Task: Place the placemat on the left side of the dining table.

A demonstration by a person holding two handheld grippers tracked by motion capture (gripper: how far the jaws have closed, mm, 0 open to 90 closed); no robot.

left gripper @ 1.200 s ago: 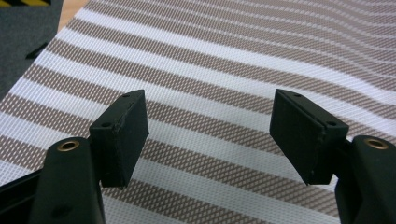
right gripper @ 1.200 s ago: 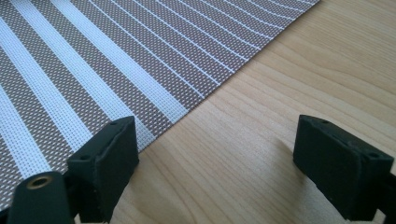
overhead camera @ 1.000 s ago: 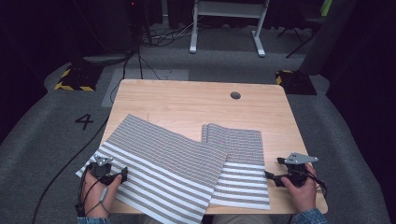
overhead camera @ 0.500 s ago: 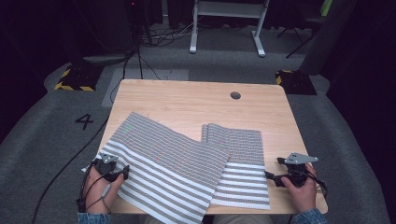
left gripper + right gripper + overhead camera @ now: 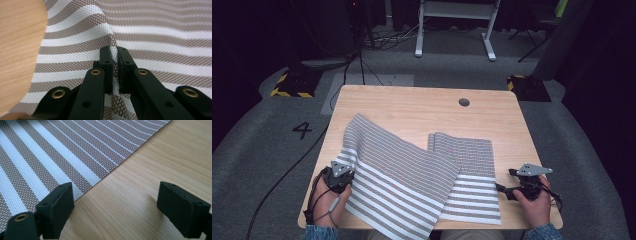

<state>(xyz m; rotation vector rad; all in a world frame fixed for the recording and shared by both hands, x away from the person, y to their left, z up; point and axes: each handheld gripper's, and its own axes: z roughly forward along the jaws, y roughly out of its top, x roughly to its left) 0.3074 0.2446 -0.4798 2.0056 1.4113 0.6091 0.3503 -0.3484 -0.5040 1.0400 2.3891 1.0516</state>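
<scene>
Now the left gripper (image 5: 114, 72) has just been closing and pinches a fold of the brown-and-white striped woven placemat (image 5: 397, 180) at the wooden table's (image 5: 412, 107) near-left edge; lifting should stay slow. The right gripper (image 5: 115, 207) waits open beside a second striped mat (image 5: 469, 185).

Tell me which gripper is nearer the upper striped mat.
Left. The left gripper is clamped on the upper striped mat; the right gripper sits beside the lower mat.
</scene>
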